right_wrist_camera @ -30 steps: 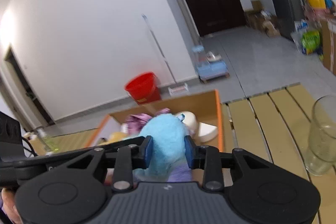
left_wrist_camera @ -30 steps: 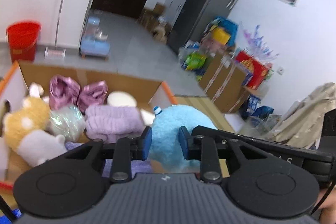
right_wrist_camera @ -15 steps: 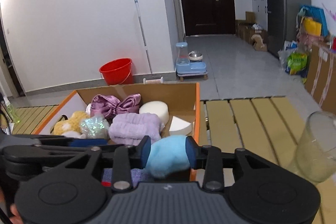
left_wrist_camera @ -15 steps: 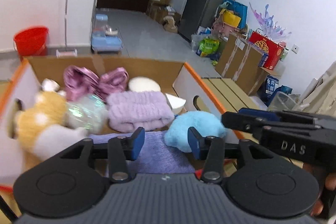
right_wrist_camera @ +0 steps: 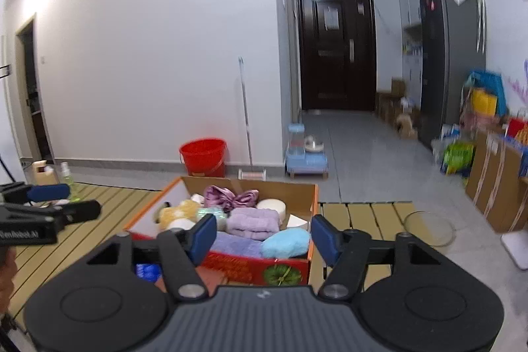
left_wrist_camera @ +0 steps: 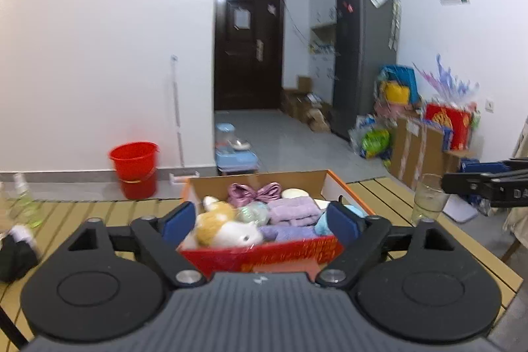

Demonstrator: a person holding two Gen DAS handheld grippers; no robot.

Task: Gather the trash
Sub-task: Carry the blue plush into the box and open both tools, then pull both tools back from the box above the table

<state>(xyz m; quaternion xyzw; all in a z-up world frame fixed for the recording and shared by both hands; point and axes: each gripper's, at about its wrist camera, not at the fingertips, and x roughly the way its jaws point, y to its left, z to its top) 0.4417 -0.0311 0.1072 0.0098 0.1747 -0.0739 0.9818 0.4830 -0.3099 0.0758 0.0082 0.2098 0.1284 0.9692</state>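
My left tool [left_wrist_camera: 260, 220] is spread wide and grips nothing, its blue pads framing the cardboard box [left_wrist_camera: 264, 254] at lower centre of the frame. My right tool [right_wrist_camera: 264, 236] is just as wide and also bare, framing the same box [right_wrist_camera: 298, 192] from slightly to its right. The box sits on the slatted wooden tabletop [right_wrist_camera: 82, 220] and is packed with soft things: a fluffy light-blue plush [right_wrist_camera: 286, 242] at its near right corner, folded lilac towels [right_wrist_camera: 252, 221], a shiny pink satin bow [right_wrist_camera: 231, 196], a round white sponge [right_wrist_camera: 270, 207] and a furry yellow-and-white toy [left_wrist_camera: 224, 225]. A clear glass [left_wrist_camera: 427, 198] stands at right; in the right view its lower part is hidden behind my tool. Everything is slightly blurred, so the print on the box's red front is unreadable.
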